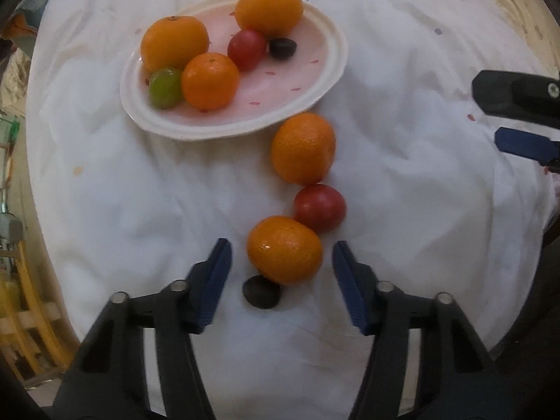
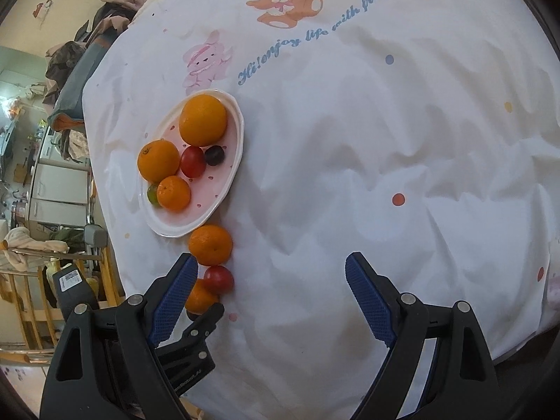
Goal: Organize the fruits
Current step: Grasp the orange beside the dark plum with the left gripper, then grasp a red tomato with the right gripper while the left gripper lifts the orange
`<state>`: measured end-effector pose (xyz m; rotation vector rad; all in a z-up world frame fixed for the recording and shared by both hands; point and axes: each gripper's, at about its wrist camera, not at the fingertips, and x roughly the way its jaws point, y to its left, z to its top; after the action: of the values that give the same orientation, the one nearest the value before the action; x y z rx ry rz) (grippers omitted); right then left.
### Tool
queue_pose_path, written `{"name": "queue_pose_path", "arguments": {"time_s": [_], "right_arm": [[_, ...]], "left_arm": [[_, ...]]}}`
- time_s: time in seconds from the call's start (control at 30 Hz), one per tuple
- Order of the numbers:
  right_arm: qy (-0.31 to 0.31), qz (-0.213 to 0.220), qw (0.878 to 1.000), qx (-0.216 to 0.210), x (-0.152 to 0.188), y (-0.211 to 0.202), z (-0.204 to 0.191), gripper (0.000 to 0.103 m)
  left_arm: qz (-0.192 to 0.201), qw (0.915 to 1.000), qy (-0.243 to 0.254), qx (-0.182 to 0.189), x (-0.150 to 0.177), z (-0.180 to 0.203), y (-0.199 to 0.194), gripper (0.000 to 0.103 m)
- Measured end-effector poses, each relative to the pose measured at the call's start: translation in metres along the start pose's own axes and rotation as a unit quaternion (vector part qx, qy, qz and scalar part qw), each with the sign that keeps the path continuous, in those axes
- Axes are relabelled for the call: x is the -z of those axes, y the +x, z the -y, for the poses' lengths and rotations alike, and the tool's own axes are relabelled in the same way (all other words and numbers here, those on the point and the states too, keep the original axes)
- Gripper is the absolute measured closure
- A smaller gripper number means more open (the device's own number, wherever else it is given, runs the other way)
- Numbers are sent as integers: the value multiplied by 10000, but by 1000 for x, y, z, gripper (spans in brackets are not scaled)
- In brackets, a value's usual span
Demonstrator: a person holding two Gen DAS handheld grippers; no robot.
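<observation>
A pink oval plate (image 1: 308, 84) (image 2: 231, 175) holds three oranges, a red tomato (image 1: 246, 49), a green grape (image 1: 164, 87) and a dark grape (image 1: 282, 48). On the cloth by the plate lie an orange (image 1: 303, 147) (image 2: 210, 245), a red tomato (image 1: 320, 207) (image 2: 218, 279), a second orange (image 1: 284, 249) (image 2: 199, 297) and a dark grape (image 1: 261, 292). My left gripper (image 1: 281, 262) is open with the second orange between its fingers, not touching. My right gripper (image 2: 269, 280) is open and empty over bare cloth, right of the fruit row.
A white cloth with cartoon bears and blue lettering (image 2: 315, 31) covers the round table. The right gripper shows at the right edge of the left wrist view (image 1: 521, 119). Wooden chair frames (image 1: 31, 308) and household clutter (image 2: 52, 182) stand beyond the table's left edge.
</observation>
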<state>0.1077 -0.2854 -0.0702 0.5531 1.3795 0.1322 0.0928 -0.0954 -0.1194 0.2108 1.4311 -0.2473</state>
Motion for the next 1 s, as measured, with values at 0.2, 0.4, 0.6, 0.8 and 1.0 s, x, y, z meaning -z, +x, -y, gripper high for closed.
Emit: {"name": "queue_pose_path", "arguments": {"time_s": [0.2,0.4,0.6,0.8,1.0], "right_arm": [[-63,28,10000,3,-3,0,-3,14],[-133,67,9999,59,-2,0,-5,14],[-130,80,9998,90,1,-2,-4,14],[-159,28,9998,78,2,4,-9,14],[-233,-336,9991,-95,5,28,-21,14]], "left_arm": [[108,9998,-17,141,-2,-1,-5,65],[354,9988,-212,272,-1,-13,-27,65],[721,9931,-735,554,3,-41,-59,65],[1108,9813,-1500,468,10,-77,-79,65],[1266,9650,-2274,331,17,-110,-87,66]]}}
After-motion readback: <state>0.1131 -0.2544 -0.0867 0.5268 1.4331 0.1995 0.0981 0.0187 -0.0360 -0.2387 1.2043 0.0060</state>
